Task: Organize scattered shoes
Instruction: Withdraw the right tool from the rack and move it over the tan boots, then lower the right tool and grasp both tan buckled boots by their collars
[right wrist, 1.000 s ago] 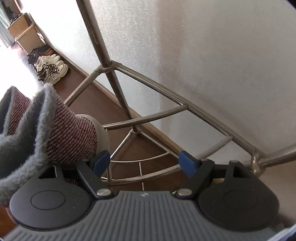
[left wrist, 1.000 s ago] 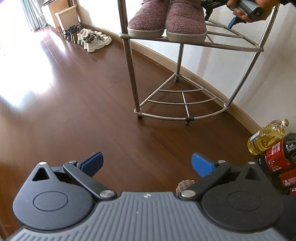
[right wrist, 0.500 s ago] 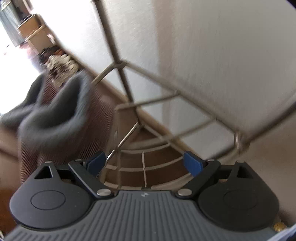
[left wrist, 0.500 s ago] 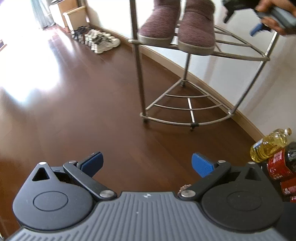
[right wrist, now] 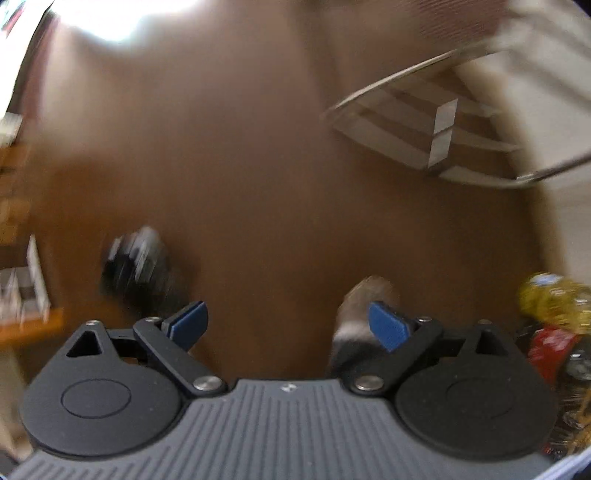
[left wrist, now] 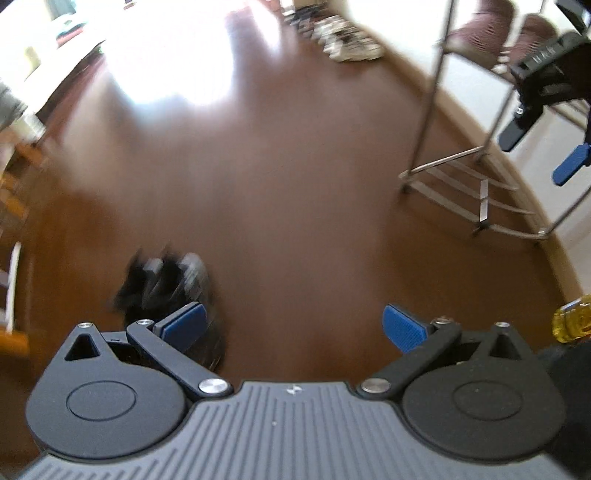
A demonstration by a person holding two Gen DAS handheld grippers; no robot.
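A pair of dark shoes (left wrist: 162, 284) lies blurred on the brown wood floor, just beyond my left gripper's left finger; the right wrist view shows the dark shoes (right wrist: 136, 266) too. Two maroon boots (left wrist: 480, 22) stand on the upper shelf of the metal corner rack (left wrist: 480, 184). My left gripper (left wrist: 293, 325) is open and holds nothing. My right gripper (right wrist: 291, 323) is open, its jaws have just been opening, and nothing is between them. In the left wrist view the right gripper (left wrist: 539, 151) hangs in front of the rack.
A row of pale shoes (left wrist: 347, 40) lines the far wall. An oil bottle (left wrist: 570, 323) and red-labelled bottles (right wrist: 550, 347) stand by the wall at right. A blurred brown-grey shape (right wrist: 365, 295) lies under my right finger. Wooden furniture edges (left wrist: 14, 206) show at left.
Both views have swung from the rack and boots to the floor, and the dark shoes have come into view. My right gripper has left the boots with wider jaws.
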